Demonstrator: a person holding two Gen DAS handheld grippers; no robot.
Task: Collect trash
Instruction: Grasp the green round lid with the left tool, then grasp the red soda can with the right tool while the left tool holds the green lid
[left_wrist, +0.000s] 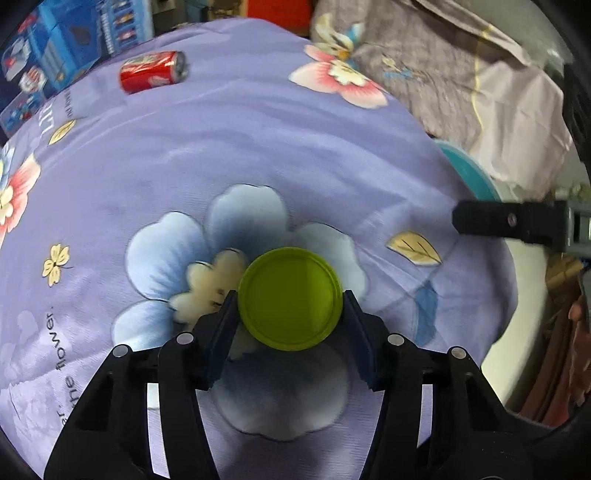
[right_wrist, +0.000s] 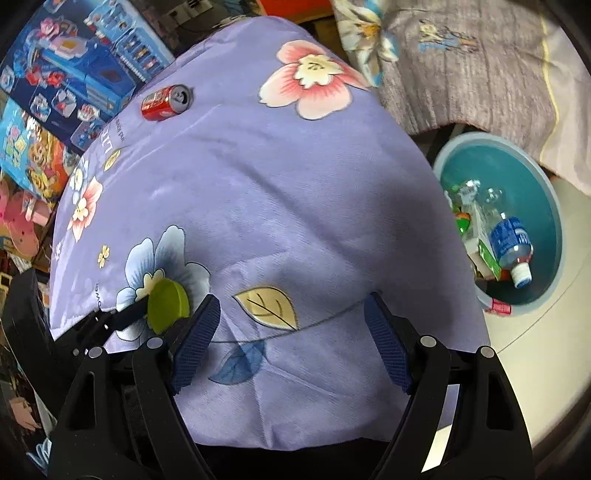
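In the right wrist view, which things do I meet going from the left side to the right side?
Toy boxes → green lid held by the left gripper → yellow leaf print on the purple sheet → teal bin holding a plastic bottle.

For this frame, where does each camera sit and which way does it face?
Left wrist: sits on the left gripper, facing forward over the purple floral cloth; its own jaws clamp a green lid, and the right gripper's tip enters at right.
Right wrist: sits on the right gripper, jaws open, above the cloth, with the teal bin of bottles at right.
Shared: the lid, the red can and the cloth.
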